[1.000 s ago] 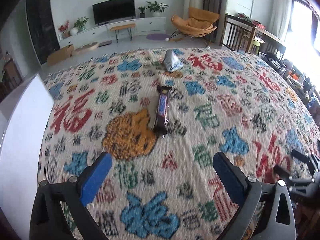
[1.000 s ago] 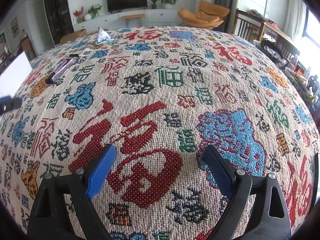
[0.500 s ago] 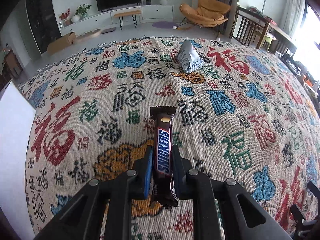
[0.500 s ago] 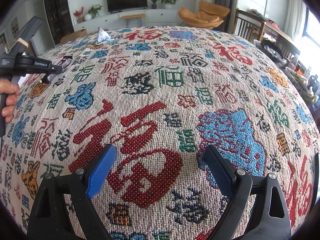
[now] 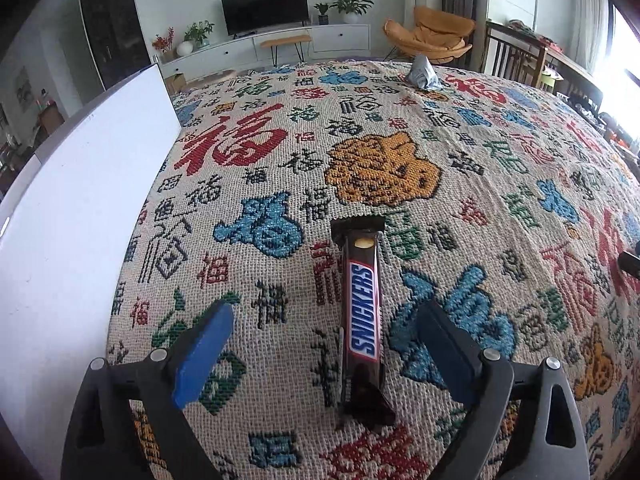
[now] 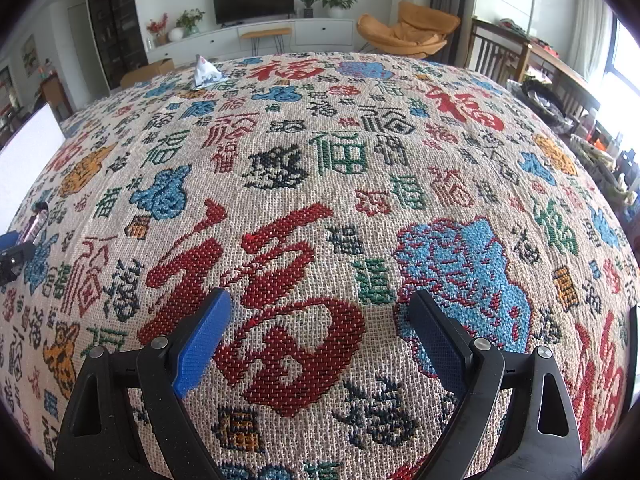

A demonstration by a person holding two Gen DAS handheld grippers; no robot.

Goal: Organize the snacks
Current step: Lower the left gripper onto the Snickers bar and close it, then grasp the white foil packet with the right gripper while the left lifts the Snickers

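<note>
A brown Snickers bar [image 5: 362, 312] lies flat on the patterned cloth, lengthwise between the fingers of my left gripper [image 5: 324, 316]. The left gripper is open and does not touch the bar. A silver-grey snack bag [image 5: 422, 74] sits near the table's far edge; it also shows in the right wrist view [image 6: 204, 74]. My right gripper [image 6: 320, 312] is open and empty over the cloth at the near side. The bar's end [image 6: 36, 220] and the left gripper's tip [image 6: 14, 254] show at the far left of the right wrist view.
A white box [image 5: 72, 208] stands along the left side of the table, close to the bar; its corner shows in the right wrist view [image 6: 28, 148]. The patterned tablecloth [image 6: 320, 160] covers the whole table. Chairs and a cluttered side table stand beyond the right edge.
My left gripper, shut on the Snickers bar half a second ago, carried it left and nearer the white box, set it down and opened. The right gripper has not moved.
</note>
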